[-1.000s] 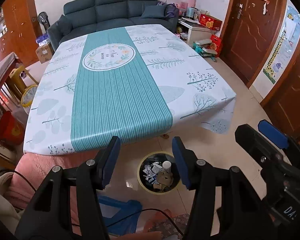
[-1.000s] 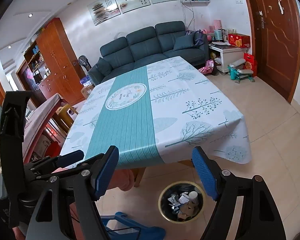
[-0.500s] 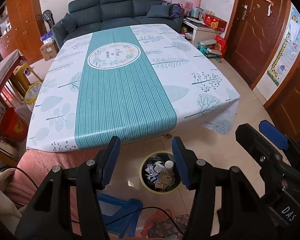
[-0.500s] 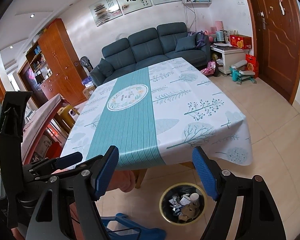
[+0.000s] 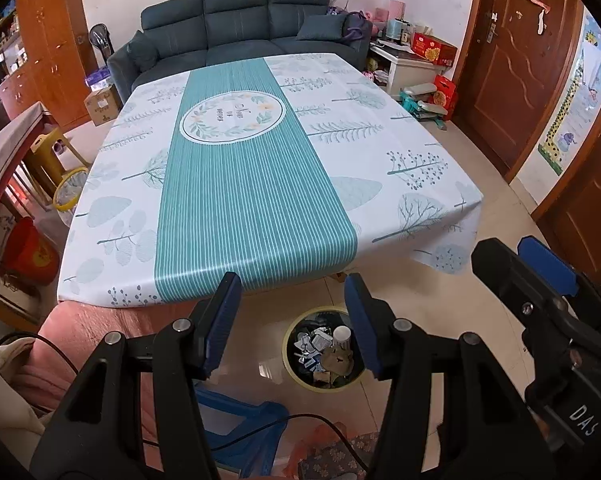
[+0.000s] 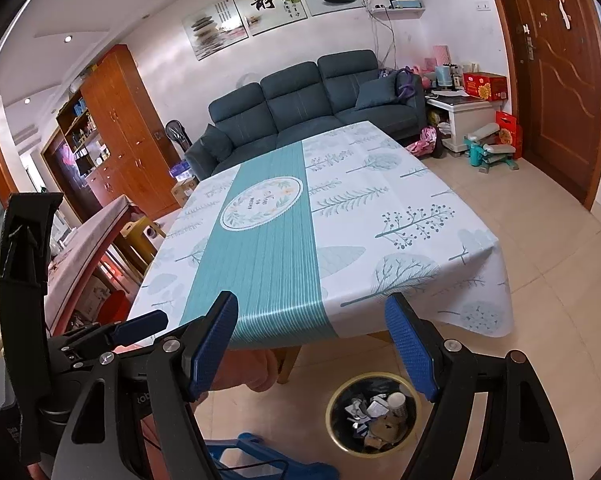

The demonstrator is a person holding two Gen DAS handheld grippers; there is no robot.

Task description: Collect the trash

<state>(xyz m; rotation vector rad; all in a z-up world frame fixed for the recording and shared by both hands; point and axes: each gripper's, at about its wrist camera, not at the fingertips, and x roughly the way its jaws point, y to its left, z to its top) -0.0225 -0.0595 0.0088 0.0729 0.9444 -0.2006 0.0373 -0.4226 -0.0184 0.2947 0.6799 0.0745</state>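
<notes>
Apparently both are idling: the left gripper (image 5: 290,320) and the right gripper (image 6: 312,344) are gaping with nothing between them, low in frame. Below them the trash bin (image 5: 292,374) is sitting full of scraps, while the table (image 5: 256,200) is showing nothing left to collect.

Both wrist views angled down over table (image 5: 260,200) edge, sharing bin (image 6: 374,416) below
</notes>
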